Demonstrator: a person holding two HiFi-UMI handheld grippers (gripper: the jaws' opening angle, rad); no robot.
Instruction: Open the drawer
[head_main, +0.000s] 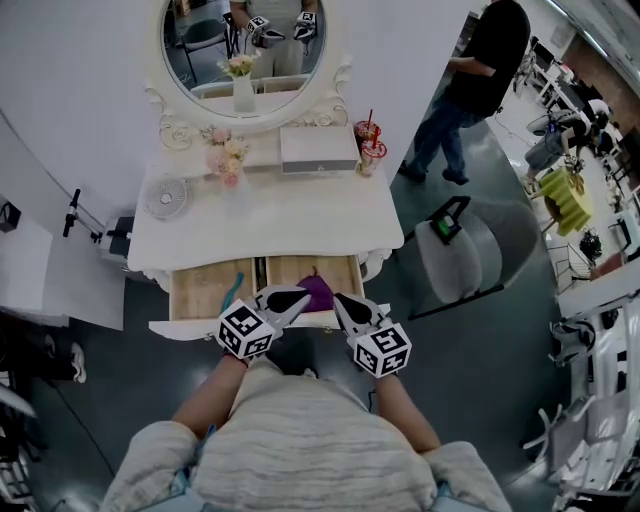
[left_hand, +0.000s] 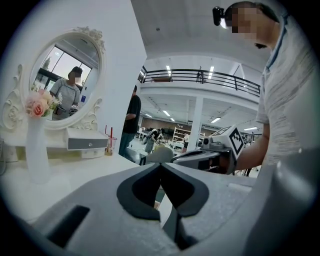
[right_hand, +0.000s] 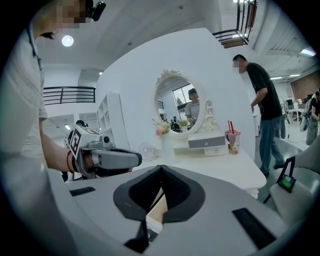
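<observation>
Drawer (head_main: 205, 288) stands pulled out below the dressing table (head_main: 300, 215) front edge. Left gripper (head_main: 288, 298) and right gripper (head_main: 346, 306) hang over the drawer's front rim, jaws closed and empty, partly hiding an unidentifiable purple object (head_main: 318, 290).

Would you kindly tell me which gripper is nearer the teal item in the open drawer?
Left. The left gripper is just right of the teal item; the right gripper sits further right, beyond the purple item.

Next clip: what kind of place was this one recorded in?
Probably a mock bedroom corner inside a big lab or workshop hall: a white dressing table with an oval mirror backs onto a freestanding white panel, and a railed mezzanine runs overhead.
</observation>
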